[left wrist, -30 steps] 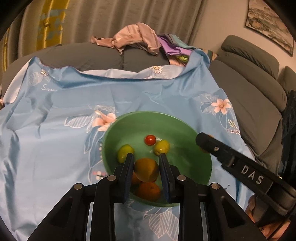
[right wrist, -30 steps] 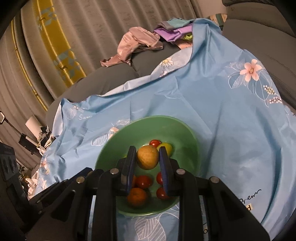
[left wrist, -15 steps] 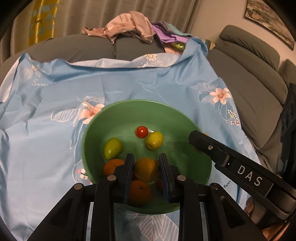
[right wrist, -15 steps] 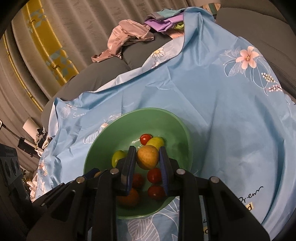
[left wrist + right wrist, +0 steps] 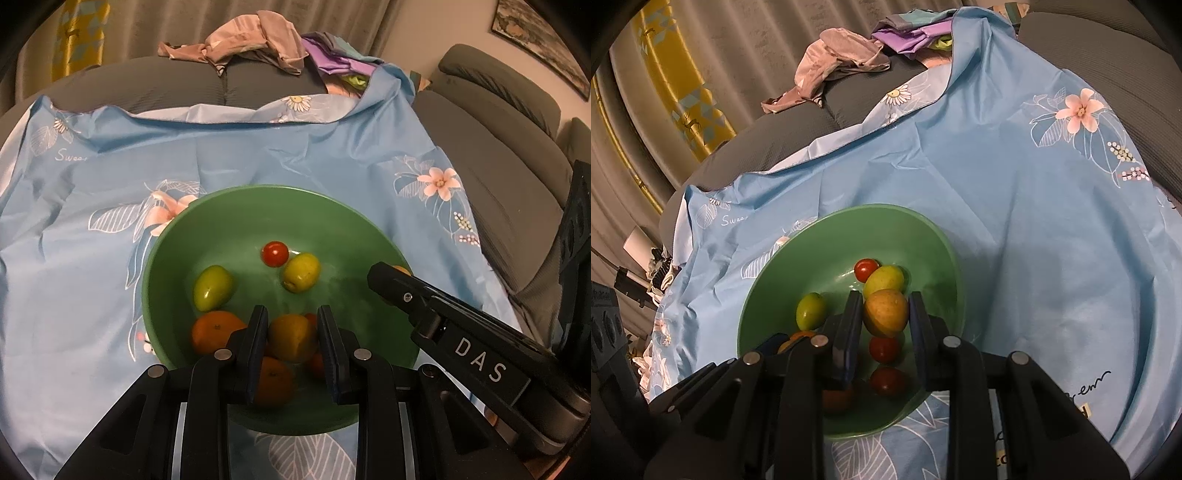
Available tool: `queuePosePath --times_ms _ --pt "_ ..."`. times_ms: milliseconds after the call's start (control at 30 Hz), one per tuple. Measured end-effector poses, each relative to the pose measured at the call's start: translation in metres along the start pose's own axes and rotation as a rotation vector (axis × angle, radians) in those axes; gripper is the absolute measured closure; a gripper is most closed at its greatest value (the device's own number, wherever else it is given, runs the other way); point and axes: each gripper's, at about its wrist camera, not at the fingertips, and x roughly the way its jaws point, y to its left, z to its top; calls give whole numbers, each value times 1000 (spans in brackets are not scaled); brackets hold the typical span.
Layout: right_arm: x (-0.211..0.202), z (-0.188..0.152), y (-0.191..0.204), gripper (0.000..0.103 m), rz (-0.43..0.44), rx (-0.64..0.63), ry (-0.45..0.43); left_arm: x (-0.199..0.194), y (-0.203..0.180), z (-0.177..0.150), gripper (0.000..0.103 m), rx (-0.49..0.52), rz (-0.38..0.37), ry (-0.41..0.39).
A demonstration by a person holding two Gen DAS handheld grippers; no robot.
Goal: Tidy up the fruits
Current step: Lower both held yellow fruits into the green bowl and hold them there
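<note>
Hard to read a few things here: in the left wrist view the left gripper [image 5: 291, 339] blocks most of the near side of the green bowl [image 5: 229, 206], so one orange [image 5: 273, 380] under its fingers and a red bit just right of them are only partly visible, and I can't tell whether the yellow-orange fruit [image 5: 290, 338] between the fingers is actually pinched or just sitting in the bowl behind them. It fills the narrow gap, that's all I can say. The right gripper [image 5: 882, 314] is easier: clenched on a yellowish fruit [image 5: 886, 312], held just above the bowl's inside, with two red tomatoes [image 5: 884, 349] showing below it between the fingers and another orangey thing half hidden under its left finger. Ahead of the left gripper sit a green fruit [image 5: 212, 288], a second orange [image 5: 214, 330] just to its left, a cherry tomato [image 5: 275, 253] and a yellow-green fruit [image 5: 301, 272] touching it. The other gripper's finger, marked DAS, pokes in from the right over the rim. The bowl sits on a blue floral cloth [image 5: 92, 258]; what's under the cloth is covered.
</note>
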Motion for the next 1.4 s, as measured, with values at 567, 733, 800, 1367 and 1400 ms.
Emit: queuePosePath --times_ms 567,733,800,1367,1400 --pt "6 -1 1 77 -2 -8 19 7 -2 -3 75 7 -2 15" --pt "8 -1 1 77 -3 -11 26 8 0 -4 75 12 7 17" --pt "9 -2 2 77 -4 -13 29 8 1 -3 75 10 8 19" --pt "18 -3 6 76 -9 -40 63 14 4 -6 75 19 25 33" --pt "18 -3 6 76 -9 -41 65 15 4 -7 75 19 25 36"
